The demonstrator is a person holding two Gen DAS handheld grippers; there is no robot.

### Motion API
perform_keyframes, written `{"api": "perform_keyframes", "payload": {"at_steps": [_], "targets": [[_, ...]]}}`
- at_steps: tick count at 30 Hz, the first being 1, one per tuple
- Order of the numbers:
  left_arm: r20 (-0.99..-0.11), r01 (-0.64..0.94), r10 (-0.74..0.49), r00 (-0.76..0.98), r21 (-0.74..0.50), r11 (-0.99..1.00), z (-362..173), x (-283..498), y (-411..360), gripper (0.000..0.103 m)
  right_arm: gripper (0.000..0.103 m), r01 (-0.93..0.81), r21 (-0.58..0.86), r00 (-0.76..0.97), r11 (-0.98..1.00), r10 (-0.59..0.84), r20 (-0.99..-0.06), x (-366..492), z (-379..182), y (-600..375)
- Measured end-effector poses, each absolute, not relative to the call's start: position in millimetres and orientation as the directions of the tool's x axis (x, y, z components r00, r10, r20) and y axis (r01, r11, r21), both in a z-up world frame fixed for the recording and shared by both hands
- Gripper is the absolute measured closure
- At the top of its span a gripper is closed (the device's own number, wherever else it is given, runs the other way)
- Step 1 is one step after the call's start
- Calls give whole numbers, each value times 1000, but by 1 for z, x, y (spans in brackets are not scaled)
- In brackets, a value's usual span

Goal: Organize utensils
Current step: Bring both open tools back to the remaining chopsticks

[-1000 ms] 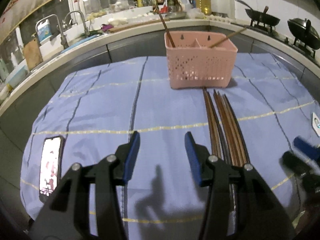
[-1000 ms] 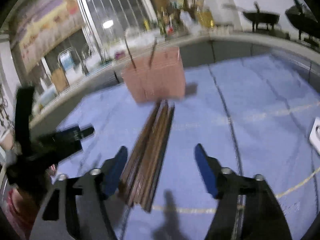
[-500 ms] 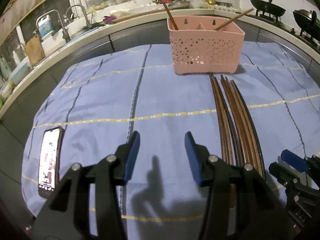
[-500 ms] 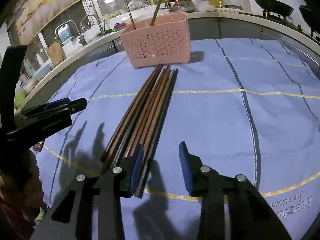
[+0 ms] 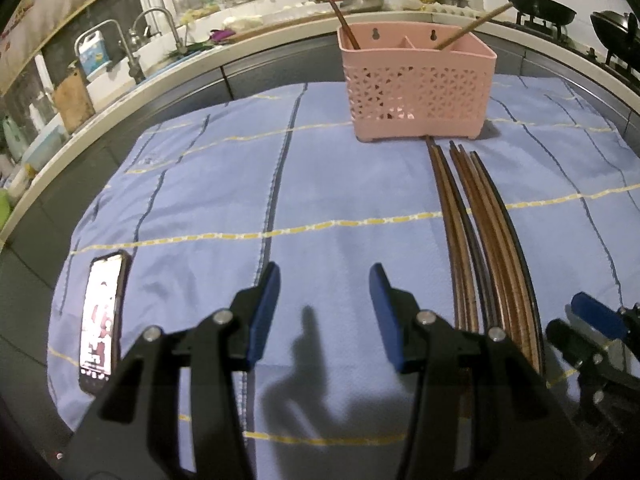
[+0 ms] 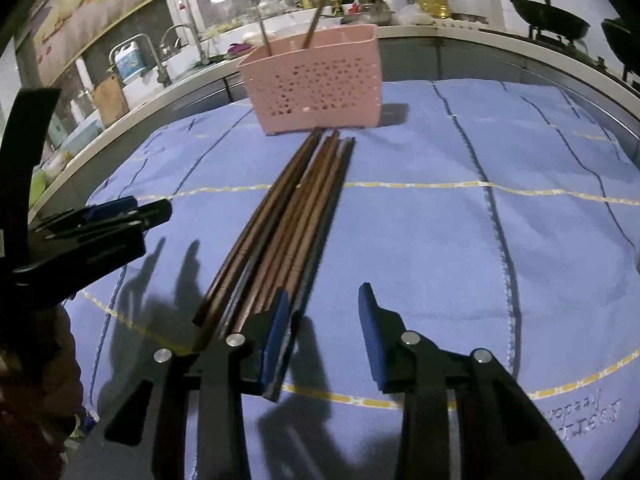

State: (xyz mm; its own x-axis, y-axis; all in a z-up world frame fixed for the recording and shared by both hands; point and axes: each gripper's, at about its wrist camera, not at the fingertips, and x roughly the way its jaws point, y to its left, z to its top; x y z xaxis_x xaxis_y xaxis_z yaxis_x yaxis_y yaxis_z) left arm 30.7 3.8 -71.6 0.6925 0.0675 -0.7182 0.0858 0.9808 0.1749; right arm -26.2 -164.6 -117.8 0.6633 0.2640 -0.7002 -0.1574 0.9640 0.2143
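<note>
While both tools hang low over the blue cloth (image 5: 332,184), the left gripper (image 5: 322,312) points straight ahead toward the far side, its jaws spread wide with nothing between them, only its own shadow on the fabric below. Seen from the right wrist camera, it juts in from the left edge, level with the table and aimed across the cloth.

Near and to the right, the right gripper (image 6: 322,328) also stands released, its blue pads parted over bare cloth. Its left pad (image 6: 276,330) sits at the near ends of the chopsticks (image 6: 288,232) (over the rightmost dark stick of the bundle, though whether it touches I cannot tell), while the other pad is apart from them, to the right. No stick lies between the pads.

At the near left edge of the cloth a phone (image 5: 101,320) lies flat, its screen lit, well apart from the left gripper.

The chopsticks lie flat in a tight row side by side, running from beside the right gripper away toward the far end, where their tips stop just short of the pink basket (image 5: 416,92). That basket stands upright on the far part of the cloth, divided into compartments; one chopstick leans out of its left compartment and another out of the right.

Beyond it runs the kitchen counter (image 5: 248,52) with a sink faucet (image 5: 160,28) at far left.
</note>
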Motion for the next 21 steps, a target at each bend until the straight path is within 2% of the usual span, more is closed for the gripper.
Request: {"api": "perform_keyframes", "payload": {"at_steps": [11, 21], "targets": [[-722, 82, 79, 688, 185, 979, -76, 32, 3, 59, 66, -155, 140, 670, 978, 209, -713, -24, -123, -156], [-726, 78, 82, 683, 184, 980, -78, 33, 2, 59, 66, -142, 139, 672, 980, 198, -713, -24, -126, -161]]}}
